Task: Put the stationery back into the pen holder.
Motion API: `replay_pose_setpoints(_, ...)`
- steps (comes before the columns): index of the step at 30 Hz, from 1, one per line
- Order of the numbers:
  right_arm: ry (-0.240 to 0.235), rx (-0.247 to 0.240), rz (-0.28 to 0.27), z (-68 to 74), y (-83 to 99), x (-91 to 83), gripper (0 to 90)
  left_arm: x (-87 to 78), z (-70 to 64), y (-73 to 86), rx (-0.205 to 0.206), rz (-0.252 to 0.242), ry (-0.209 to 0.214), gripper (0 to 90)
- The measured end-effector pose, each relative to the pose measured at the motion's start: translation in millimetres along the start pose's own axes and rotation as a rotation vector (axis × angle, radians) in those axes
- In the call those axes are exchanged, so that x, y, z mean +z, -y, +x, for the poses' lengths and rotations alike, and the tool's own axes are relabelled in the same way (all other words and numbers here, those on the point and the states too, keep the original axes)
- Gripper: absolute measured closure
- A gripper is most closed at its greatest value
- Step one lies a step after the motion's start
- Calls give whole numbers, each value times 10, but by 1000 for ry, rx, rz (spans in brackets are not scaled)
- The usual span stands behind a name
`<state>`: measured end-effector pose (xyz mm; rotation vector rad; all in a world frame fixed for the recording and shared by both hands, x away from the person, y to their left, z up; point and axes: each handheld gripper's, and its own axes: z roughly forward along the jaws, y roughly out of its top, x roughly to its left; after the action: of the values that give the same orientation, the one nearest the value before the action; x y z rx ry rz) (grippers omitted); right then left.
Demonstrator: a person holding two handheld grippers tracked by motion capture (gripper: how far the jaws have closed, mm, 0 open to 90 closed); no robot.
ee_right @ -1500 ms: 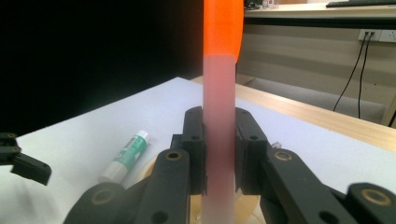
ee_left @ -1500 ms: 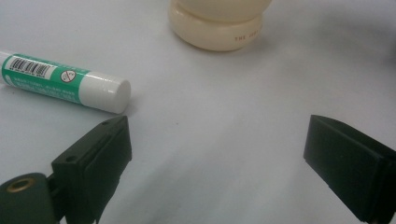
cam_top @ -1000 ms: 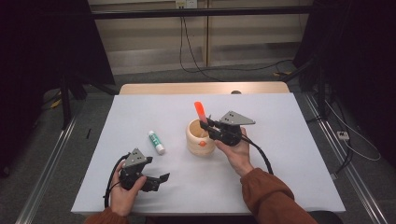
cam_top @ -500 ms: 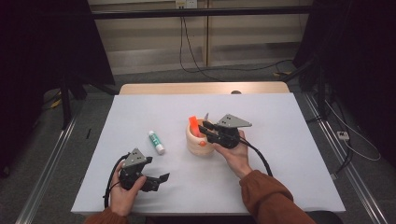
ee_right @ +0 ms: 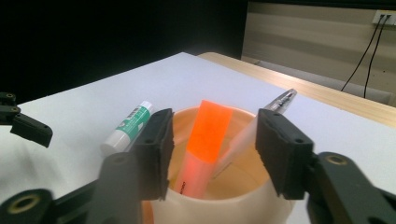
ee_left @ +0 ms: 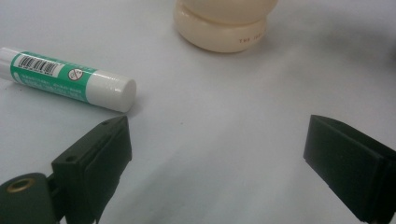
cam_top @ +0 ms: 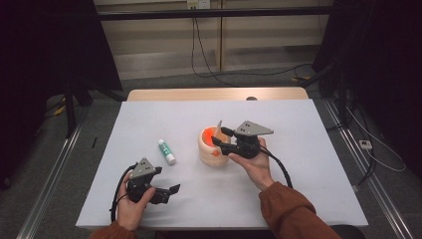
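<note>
The right tool (ee_right: 212,154) hangs with jaws apart over the cup (cam_top: 213,148); the orange marker (ee_right: 205,140) looks released, so lift straight up. The left tool (ee_left: 219,158) gapes wide near the glue stick (ee_left: 65,78).

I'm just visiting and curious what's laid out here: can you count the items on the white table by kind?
Cream holder cup: 1
Orange highlighter standing in the cup: 1
Clear pen standing in the cup: 1
Green-and-white glue stick lying on the table: 1
Total: 4
</note>
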<state>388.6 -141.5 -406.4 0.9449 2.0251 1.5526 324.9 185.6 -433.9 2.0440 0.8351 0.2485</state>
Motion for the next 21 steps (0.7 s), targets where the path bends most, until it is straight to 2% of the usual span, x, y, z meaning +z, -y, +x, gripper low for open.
replay_pose_setpoints(6, 1, 9, 6, -14, -18, -114, 316, -1, 0, -1, -1, 0, -2, 77)
replay_pose_setpoints(9, 20, 13, 18, -20, -4, -174, 207, -1, 0, -2, -3, 0, -4, 77)
replay_pose_setpoints(11, 27, 12, 26, -26, 17, -214, 169, -3, -1, -2, -3, -1, -7, 77)
replay_pose_setpoints(18, 43, -2, 51, -14, 134, -424, 123, -5, -3, -4, -11, 0, -19, 76)
replay_pose_setpoints(21, 61, 7, 65, -23, 208, -531, 105, -7, -5, -7, -14, -2, -26, 77)
